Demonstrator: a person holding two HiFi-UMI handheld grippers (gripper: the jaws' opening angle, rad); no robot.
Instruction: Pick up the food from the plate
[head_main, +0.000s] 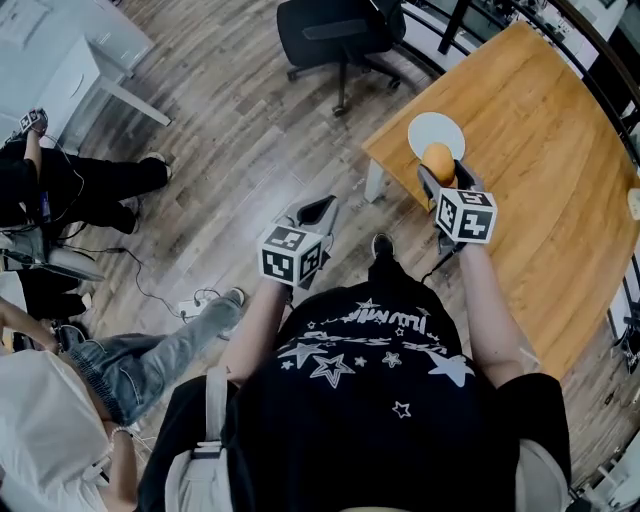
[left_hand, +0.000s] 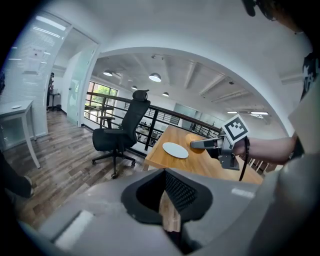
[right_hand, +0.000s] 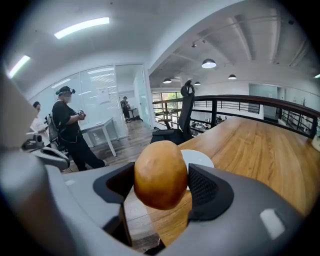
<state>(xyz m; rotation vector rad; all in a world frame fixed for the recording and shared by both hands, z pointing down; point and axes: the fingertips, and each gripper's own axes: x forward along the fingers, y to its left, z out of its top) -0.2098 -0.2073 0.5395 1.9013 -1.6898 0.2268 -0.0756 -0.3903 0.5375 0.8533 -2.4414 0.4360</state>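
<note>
A golden-brown, potato-like piece of food (right_hand: 160, 174) sits clamped between the jaws of my right gripper (right_hand: 162, 187). In the head view that food (head_main: 438, 161) hangs over the near edge of a white plate (head_main: 436, 131) at the corner of a wooden table (head_main: 540, 170). The plate (right_hand: 200, 158) lies bare just behind the food. My left gripper (head_main: 314, 212) hangs over the floor, left of the table, with its jaws closed together and nothing between them. From the left gripper view, the right gripper (left_hand: 212, 145) holds the food above the table beside the plate (left_hand: 175, 149).
A black office chair (head_main: 340, 35) stands on the wood floor beyond the table corner. People sit and stand at the left (head_main: 70, 190), beside a white desk (head_main: 70, 50). A black railing (right_hand: 240, 107) runs behind the table.
</note>
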